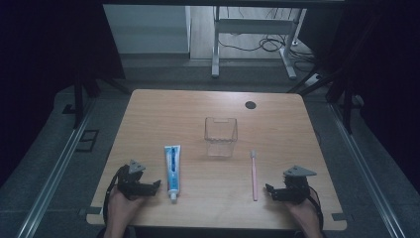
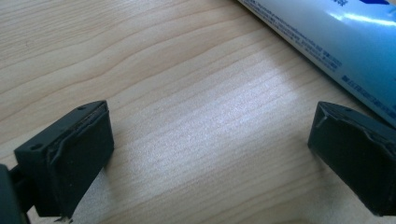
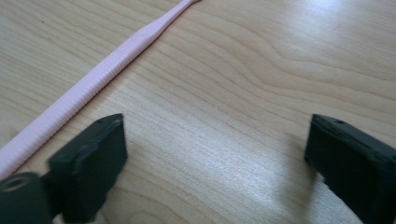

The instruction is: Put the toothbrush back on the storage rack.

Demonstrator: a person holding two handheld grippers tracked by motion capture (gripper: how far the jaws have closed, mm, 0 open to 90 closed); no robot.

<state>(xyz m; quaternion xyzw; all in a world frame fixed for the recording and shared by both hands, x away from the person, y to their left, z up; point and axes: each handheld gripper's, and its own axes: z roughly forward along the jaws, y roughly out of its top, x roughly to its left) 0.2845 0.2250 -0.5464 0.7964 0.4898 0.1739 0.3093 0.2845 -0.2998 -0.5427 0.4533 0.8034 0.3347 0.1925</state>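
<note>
1. Left gripper [image 1: 157, 184], lower left of frame: jaws spread wide, empty, resting on table [image 1: 277, 119] just beside toothpaste tube [image 1: 172, 171].
2. Right gripper [image 1: 268, 189], lower right: jaws likewise apart, nothing held; pink toothbrush [image 1: 253, 174] lies just left of it.
3. Clear cup [image 1: 221, 136] at centre, upright, probably the receptacle for both.

Past the right jaw, the blue-and-white toothpaste tube [image 2: 327, 42] runs off-frame; beside the left jaw, the pink ribbed plastic toothbrush [image 3: 88, 88] seemingly loses its head.
</note>
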